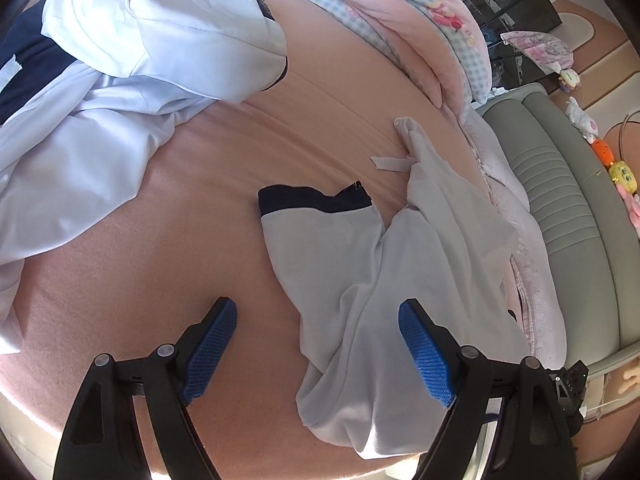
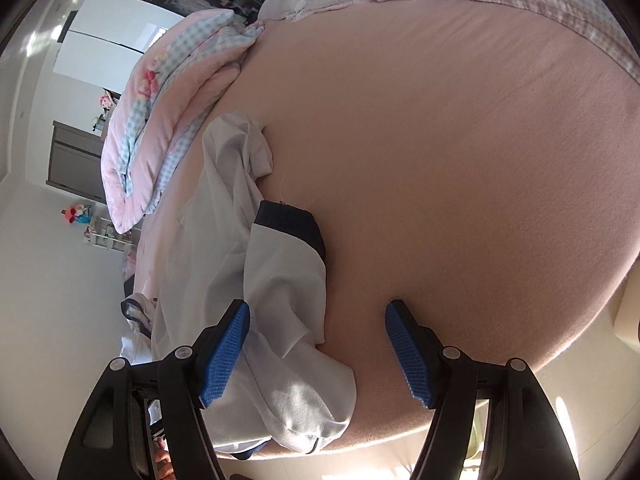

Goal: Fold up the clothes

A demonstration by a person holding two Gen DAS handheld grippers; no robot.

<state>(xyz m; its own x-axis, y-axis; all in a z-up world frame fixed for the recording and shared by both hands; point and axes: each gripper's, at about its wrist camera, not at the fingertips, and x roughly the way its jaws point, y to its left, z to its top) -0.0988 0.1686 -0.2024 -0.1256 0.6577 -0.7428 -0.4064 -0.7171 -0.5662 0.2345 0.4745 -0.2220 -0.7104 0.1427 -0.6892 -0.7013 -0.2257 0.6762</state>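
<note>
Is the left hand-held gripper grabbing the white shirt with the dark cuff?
No, the left hand-held gripper hangs open above the white shirt, its blue pads spread apart and pinching nothing.

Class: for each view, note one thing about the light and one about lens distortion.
Left wrist view: sun whitens the jacket at top left; the flat bed bulges into a dome. Right wrist view: sunlit patches lie along the bottom edge, the shirt is partly shaded, and the wardrobe edges lean and curve.
</note>
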